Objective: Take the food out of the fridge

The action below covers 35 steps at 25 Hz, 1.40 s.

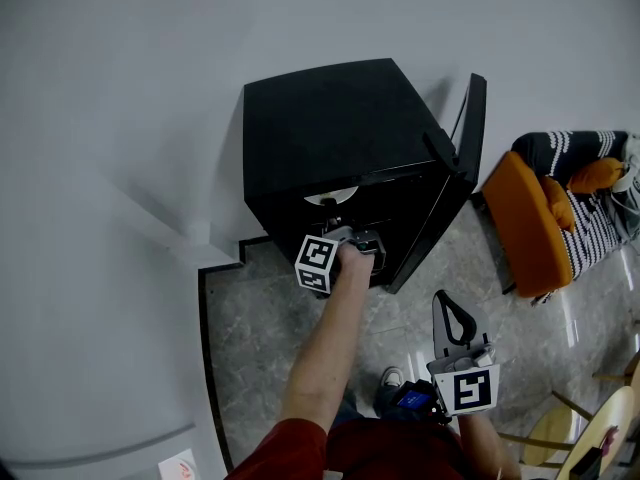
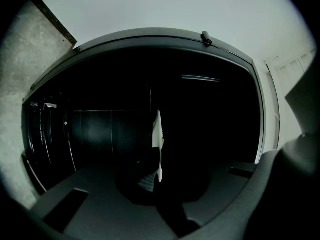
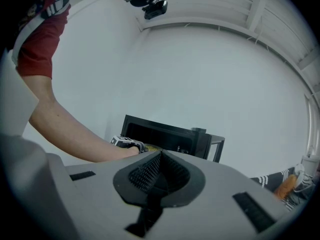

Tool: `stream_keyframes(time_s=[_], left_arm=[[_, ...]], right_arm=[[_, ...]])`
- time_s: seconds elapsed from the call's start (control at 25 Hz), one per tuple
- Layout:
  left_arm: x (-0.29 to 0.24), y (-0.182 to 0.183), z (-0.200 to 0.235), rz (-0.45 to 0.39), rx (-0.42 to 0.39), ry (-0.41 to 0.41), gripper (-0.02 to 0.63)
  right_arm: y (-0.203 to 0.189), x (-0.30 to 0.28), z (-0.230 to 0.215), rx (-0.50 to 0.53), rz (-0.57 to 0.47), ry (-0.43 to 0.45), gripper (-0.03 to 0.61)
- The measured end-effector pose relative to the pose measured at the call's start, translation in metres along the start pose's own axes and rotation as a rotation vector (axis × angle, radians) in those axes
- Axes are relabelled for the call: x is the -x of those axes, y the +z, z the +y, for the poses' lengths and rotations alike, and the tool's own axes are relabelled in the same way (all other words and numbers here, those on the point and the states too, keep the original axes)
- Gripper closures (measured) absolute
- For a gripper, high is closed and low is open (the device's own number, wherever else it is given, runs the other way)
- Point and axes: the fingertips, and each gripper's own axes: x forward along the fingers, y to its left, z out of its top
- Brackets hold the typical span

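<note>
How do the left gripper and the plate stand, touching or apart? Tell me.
Touching. The left gripper view shows the white rim of the plate pinched edge-on between the nearly closed jaws of the left gripper.

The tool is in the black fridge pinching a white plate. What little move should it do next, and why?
Probably draw the left tool gently straight back out of the fridge, keeping the plate steady. Its jaws look closed on the plate's rim, the plate is inside, and the door stands wide open.
</note>
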Motion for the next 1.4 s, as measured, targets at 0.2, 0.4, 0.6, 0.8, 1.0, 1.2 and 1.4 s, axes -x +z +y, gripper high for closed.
stream_keyframes(time_s=[0.2, 0.4, 0.6, 0.8, 1.0, 1.2, 1.4], left_arm=[[0.011, -0.003, 0.0, 0.006, 0.007, -0.008, 0.588], [0.02, -0.008, -0.002, 0.024, 0.002, -0.023, 0.588], [0.03, -0.011, -0.003, 0.035, -0.002, -0.033, 0.588], [0.045, -0.016, -0.007, 0.051, 0.011, -0.049, 0.588], [0.064, -0.021, -0.015, 0.073, 0.013, -0.081, 0.588], [0.085, -0.024, -0.017, 0.081, 0.036, -0.091, 0.588], [0.11, -0.023, -0.016, 0.094, 0.043, -0.096, 0.588]], right_arm=[[0.002, 0.0, 0.002, 0.003, -0.007, 0.008, 0.557], [0.002, 0.0, 0.003, -0.003, -0.011, 0.014, 0.557], [0.003, 0.001, 0.006, -0.004, -0.016, 0.019, 0.557], [0.004, 0.003, 0.006, -0.007, -0.025, 0.017, 0.557], [0.002, 0.005, 0.006, -0.012, -0.025, 0.016, 0.557], [0.002, 0.005, 0.007, -0.013, -0.028, 0.022, 0.557], [0.003, 0.006, 0.012, -0.027, -0.04, 0.03, 0.557]])
